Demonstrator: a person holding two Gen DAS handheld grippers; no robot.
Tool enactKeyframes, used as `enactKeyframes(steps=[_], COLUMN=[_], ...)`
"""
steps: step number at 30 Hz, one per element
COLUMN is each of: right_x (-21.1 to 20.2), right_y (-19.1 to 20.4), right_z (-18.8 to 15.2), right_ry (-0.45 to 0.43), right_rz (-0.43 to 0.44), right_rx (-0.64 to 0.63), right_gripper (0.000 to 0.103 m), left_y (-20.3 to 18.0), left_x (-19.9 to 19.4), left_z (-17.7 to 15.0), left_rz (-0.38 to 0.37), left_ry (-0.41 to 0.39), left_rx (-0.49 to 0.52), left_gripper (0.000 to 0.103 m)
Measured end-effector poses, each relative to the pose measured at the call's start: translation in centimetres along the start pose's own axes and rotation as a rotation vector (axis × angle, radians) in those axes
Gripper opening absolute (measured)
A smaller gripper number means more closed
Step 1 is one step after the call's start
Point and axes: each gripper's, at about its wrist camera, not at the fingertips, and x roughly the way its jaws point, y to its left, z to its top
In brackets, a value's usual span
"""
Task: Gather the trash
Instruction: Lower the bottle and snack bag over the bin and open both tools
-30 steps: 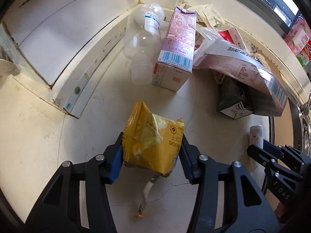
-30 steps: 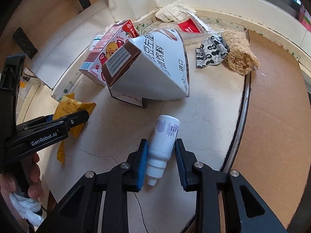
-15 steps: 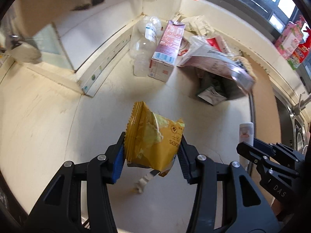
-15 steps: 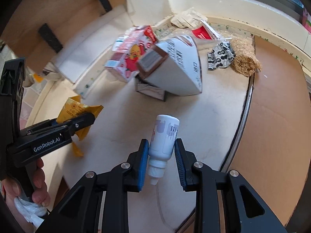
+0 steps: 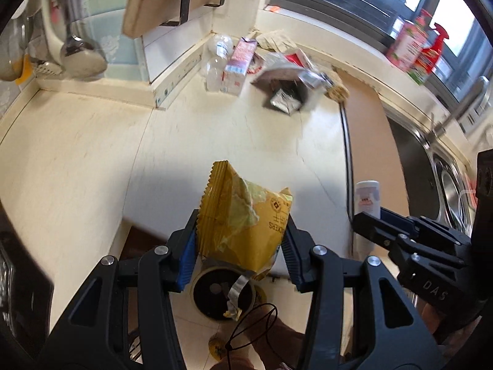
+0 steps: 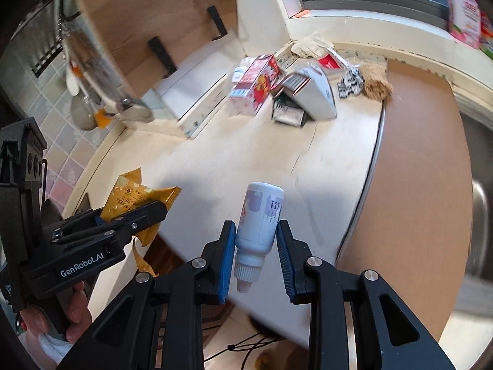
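Observation:
My left gripper (image 5: 240,246) is shut on a crumpled yellow cracker wrapper (image 5: 243,219), lifted over the front edge of the cream counter (image 5: 92,160). A torn strip of the wrapper hangs down over a round dark bin (image 5: 215,293) on the floor below. My right gripper (image 6: 254,252) is shut on a small white bottle (image 6: 260,219), cap end pointing down, just past the counter's front edge. In the right wrist view the left gripper (image 6: 129,219) with the wrapper (image 6: 132,194) is at the left. The white bottle (image 5: 366,194) also shows at the right of the left wrist view.
A pile of cartons, clear plastic bottles and wrappers (image 5: 262,67) lies in the far counter corner under the window. A brown mat (image 6: 416,169) and a steel sink (image 5: 437,166) lie to the right. A wooden board (image 6: 148,24) leans on the wall; ladles (image 5: 80,52) hang left.
Both grippers have risen and pulled back from the trash pile to the counter's front edge, each still holding its item. The floor and bin have come into view below.

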Motion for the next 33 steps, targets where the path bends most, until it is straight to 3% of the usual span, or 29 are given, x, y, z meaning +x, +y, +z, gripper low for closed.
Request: enactKeyframes(steps=[8, 15, 22, 33], right_x=[-2.4, -0.9, 4.0, 19.1], right_y=[3.8, 4.8, 3.0, -2.6], right_z=[-10.6, -18.6, -24.5, -33.0], right_ry=[0.02, 0.076, 0.149, 0.258], right_rz=[-0.015, -0.029, -0.04, -0.044], right_rx=[0.035, 0.068, 0.077, 0.057], right_gripper=[0.027, 0.027, 0.027, 0.027], left_y=[0.7, 1.3, 1.8, 4.5], left_x=[-3.6, -2.5, 3.0, 17.8], left_z=[-8.4, -15.2, -20.1, -26.4], left_rz=[-0.04, -0.064, -0.088, -0.054], left_ry=[0.033, 0.103, 0.18, 0.24], left_rx=[0.056, 0.108, 0.11, 0.05], left_gripper=[0.045, 0.045, 0.045, 0.049])
